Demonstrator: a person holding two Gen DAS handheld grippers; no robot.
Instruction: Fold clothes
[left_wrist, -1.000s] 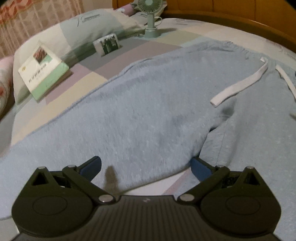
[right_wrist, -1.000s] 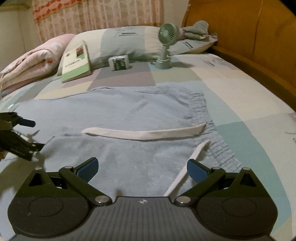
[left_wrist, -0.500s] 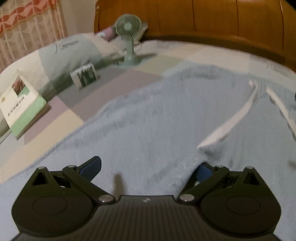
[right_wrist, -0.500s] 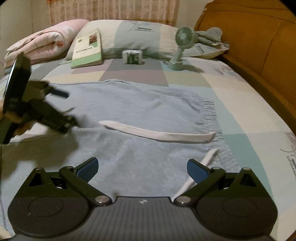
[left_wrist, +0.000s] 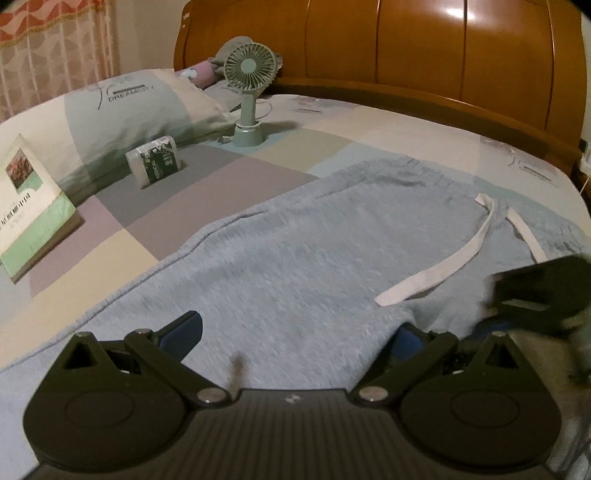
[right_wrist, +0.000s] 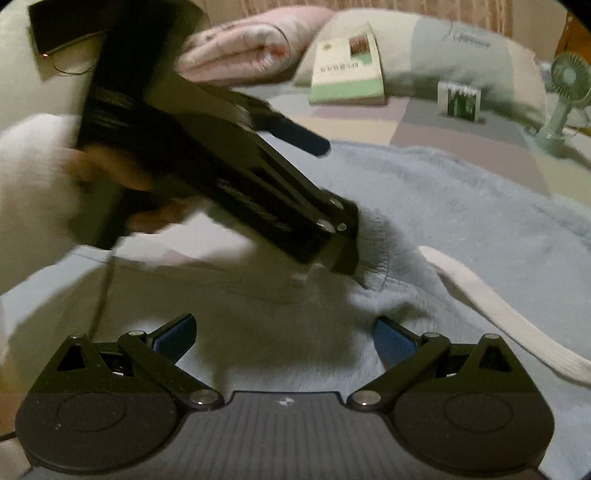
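I am viewing light blue fleece sweatpants (left_wrist: 332, 258) lying spread flat across the bed (left_wrist: 388, 125), with the waistband lying toward the wooden headboard (left_wrist: 424, 48) side. The white drawstring (left_wrist: 454, 258) is lying loose on the fabric. The left tool (left_wrist: 299, 328) is standing released, its blue-padded fingers (left_wrist: 184, 328) spread wide over the fabric with cloth bunching against the right-side pad. The right tool (right_wrist: 284, 336) is likewise standing released, jaws apart, hovering low above the sweatpants with nothing between the pads. In the right wrist view, the left tool (right_wrist: 343, 254) is pressing its tip into a raised fold of the fabric, with a hand (right_wrist: 110, 177) holding its body; motion blur is obscuring the detail there. A handheld fan (left_wrist: 249, 92), a book (left_wrist: 29, 206), a small tissue pack (left_wrist: 157, 162) and a pillow (left_wrist: 140, 107) are sitting beyond the garment.
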